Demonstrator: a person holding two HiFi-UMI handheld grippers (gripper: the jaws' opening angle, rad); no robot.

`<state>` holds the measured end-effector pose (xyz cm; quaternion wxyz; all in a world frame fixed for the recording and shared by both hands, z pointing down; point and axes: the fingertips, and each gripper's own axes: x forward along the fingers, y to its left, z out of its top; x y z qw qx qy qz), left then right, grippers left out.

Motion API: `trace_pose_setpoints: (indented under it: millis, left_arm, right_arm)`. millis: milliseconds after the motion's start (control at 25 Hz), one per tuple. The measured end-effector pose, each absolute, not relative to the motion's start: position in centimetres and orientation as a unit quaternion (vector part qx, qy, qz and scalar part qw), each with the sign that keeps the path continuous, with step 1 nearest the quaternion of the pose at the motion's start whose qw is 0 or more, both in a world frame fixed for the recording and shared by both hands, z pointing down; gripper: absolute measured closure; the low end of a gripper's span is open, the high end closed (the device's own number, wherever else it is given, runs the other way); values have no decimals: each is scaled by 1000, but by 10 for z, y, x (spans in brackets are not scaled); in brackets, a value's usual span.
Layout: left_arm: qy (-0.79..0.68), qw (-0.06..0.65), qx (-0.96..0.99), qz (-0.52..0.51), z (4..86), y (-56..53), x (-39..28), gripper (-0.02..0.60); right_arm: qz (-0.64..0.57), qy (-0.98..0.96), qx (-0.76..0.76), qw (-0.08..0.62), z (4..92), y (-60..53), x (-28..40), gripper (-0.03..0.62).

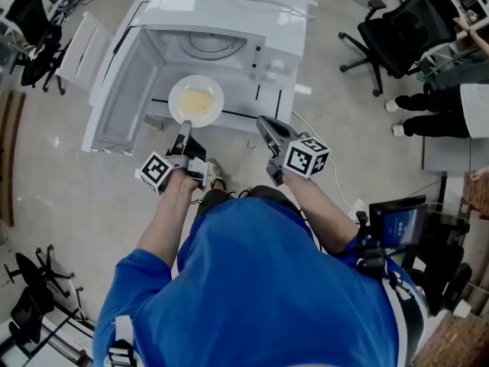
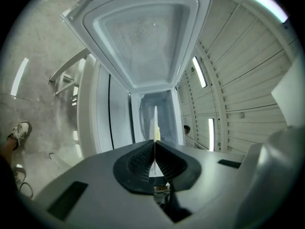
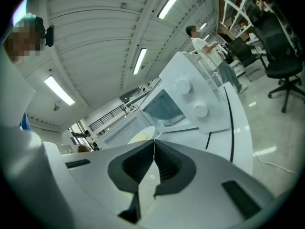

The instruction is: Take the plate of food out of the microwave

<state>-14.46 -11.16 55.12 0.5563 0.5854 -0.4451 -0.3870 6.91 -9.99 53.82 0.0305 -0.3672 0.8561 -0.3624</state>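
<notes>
A white plate (image 1: 196,100) with yellow food hangs level just in front of the open white microwave (image 1: 229,6). My left gripper (image 1: 183,125) is shut on the plate's near rim. In the left gripper view the plate (image 2: 155,123) shows edge-on as a thin line between the closed pads, with the microwave's cavity (image 2: 157,106) behind it. My right gripper (image 1: 263,121) hovers to the right of the plate, shut, with nothing in it. In the right gripper view its jaws (image 3: 153,149) meet, and the plate (image 3: 141,136) lies beyond them at the left.
The microwave's door (image 1: 114,82) stands swung open to the left, and its glass turntable (image 1: 214,44) is bare. The control knobs (image 3: 183,86) are on the right side of its front. A black office chair (image 1: 397,29) and a seated person's legs (image 1: 428,113) are at the right.
</notes>
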Motion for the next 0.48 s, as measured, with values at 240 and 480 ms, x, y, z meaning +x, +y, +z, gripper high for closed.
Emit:
trace_pose_setpoints:
  millis: [240, 480]
  left_arm:
    - [-457, 548, 574, -402, 545, -60, -133, 565]
    - [-455, 539, 577, -412, 531, -13, -143, 565]
  right_arm:
    - [-365, 864, -345, 33, 537, -67, 80, 595]
    - [-364, 865, -342, 38, 534, -31, 76, 595]
